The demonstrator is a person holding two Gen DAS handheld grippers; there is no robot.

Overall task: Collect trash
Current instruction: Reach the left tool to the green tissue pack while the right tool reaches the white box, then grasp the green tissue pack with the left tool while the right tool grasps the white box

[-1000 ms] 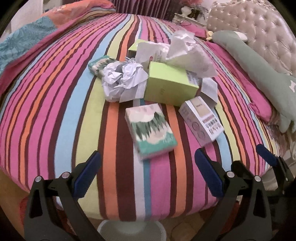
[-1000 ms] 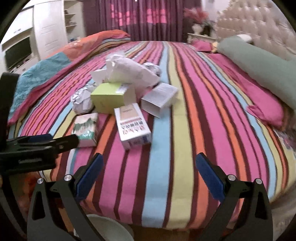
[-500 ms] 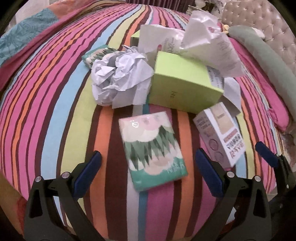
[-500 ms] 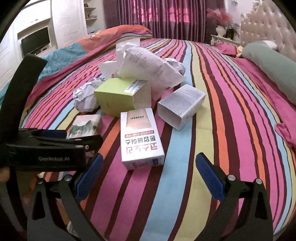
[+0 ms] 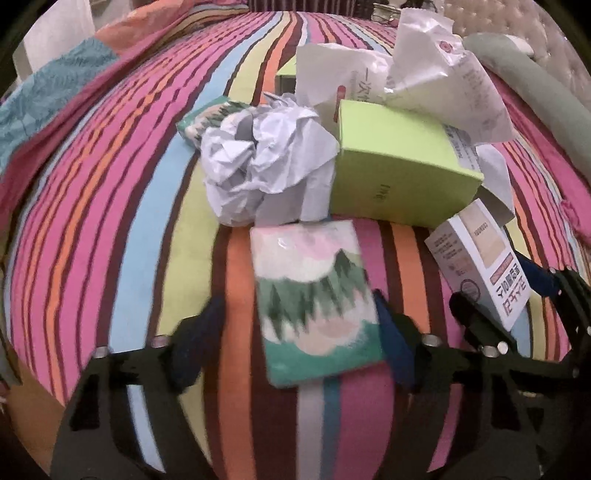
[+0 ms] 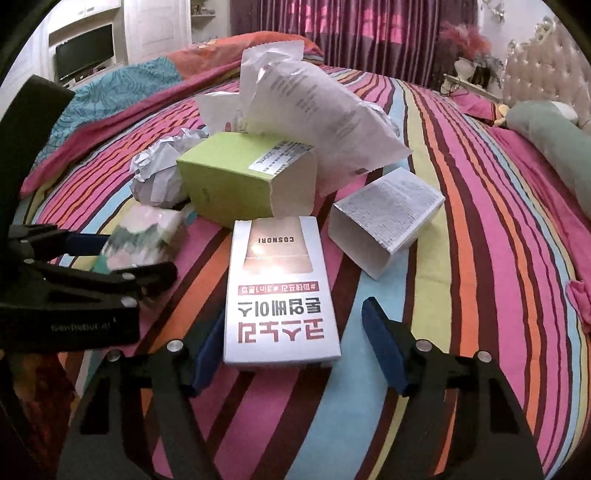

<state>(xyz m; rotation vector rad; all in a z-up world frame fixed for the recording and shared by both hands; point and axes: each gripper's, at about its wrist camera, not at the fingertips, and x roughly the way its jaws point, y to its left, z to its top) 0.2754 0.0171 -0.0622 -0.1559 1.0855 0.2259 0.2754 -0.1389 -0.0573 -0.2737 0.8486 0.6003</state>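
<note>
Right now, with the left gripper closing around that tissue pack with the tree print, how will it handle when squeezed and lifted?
The tissue pack looks soft: its glossy film wrap suggests it will dent under the pads and might slip a little. It is probably light for its size. It lies flat on the striped bedspread, so it should not roll. The left gripper jaws have just been closing, with the pack between them.

a striped bedspread (image 6: 461,192) covers the bed – pink, orange, blue and lime bands. a teal and pink quilt (image 6: 122,88) lies bunched along its far left edge. a long green pillow (image 6: 554,144) rests against a tufted headboard (image 6: 543,77). behind hang purple curtains (image 6: 351,29) – a tv (image 6: 85,51) sits in a white cabinet at left.
</note>
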